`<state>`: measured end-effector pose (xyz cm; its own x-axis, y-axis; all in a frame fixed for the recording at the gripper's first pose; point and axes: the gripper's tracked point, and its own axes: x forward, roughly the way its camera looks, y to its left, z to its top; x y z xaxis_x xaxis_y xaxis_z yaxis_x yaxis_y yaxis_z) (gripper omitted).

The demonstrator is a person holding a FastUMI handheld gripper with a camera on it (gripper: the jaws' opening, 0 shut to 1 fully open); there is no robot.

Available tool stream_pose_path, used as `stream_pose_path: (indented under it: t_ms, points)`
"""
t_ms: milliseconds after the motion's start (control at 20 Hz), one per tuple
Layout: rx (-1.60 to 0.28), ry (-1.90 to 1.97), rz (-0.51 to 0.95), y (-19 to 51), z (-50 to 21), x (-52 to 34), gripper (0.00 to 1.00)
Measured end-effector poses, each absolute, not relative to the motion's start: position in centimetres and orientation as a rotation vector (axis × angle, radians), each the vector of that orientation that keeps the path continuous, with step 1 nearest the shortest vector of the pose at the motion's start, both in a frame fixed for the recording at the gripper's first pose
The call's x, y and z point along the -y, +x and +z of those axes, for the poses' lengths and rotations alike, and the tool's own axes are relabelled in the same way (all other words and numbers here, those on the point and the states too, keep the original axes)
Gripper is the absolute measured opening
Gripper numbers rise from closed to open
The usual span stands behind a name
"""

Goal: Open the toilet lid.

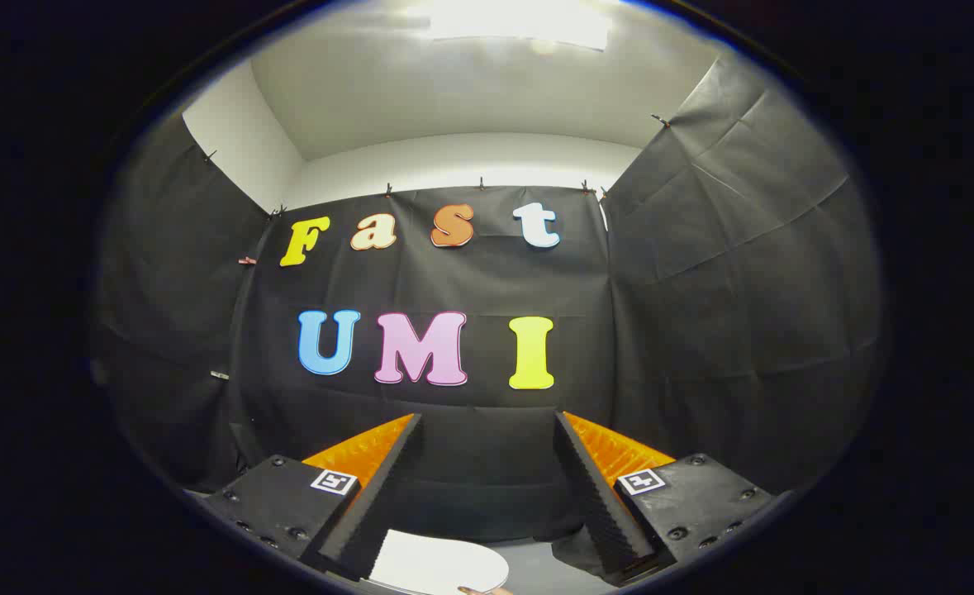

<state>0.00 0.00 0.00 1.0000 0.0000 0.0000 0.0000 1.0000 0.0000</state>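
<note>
The gripper (pixel 487 430) is spread wide, holding nothing; the white toilet lid (pixel 441 566) lies below, at six o'clock between its fingers.

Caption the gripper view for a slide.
Open gripper faces the booth wall; white toilet lid lies low between its fingers.

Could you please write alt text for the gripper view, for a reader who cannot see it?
The claw is open, its two fingers spread apart with nothing between them, pointing toward the black cloth wall of the booth. Low between the fingers lies the rounded edge of a white toilet lid. A bright ceiling light glows overhead.
</note>
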Motion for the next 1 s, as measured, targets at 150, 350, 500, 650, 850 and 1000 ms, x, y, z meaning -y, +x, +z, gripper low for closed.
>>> stream_pose_path:
  t_ms: [150,350,500,650,850,1000]
  points:
    - [0.007,-0.011,-0.009,-0.09,0.27,0.35,0.99]
    - [0.013,0.007,-0.005,-0.31,0.50,0.27,0.98]
    - [0.009,-0.003,-0.012,-0.08,0.31,0.62,0.98]
    - [0.001,-0.007,-0.009,0.03,0.11,0.53,0.98]
    - [-0.010,-0.017,-0.005,0.14,-0.13,0.58,0.98]
    - [-0.014,-0.018,-0.001,0.25,-0.13,0.55,0.98]
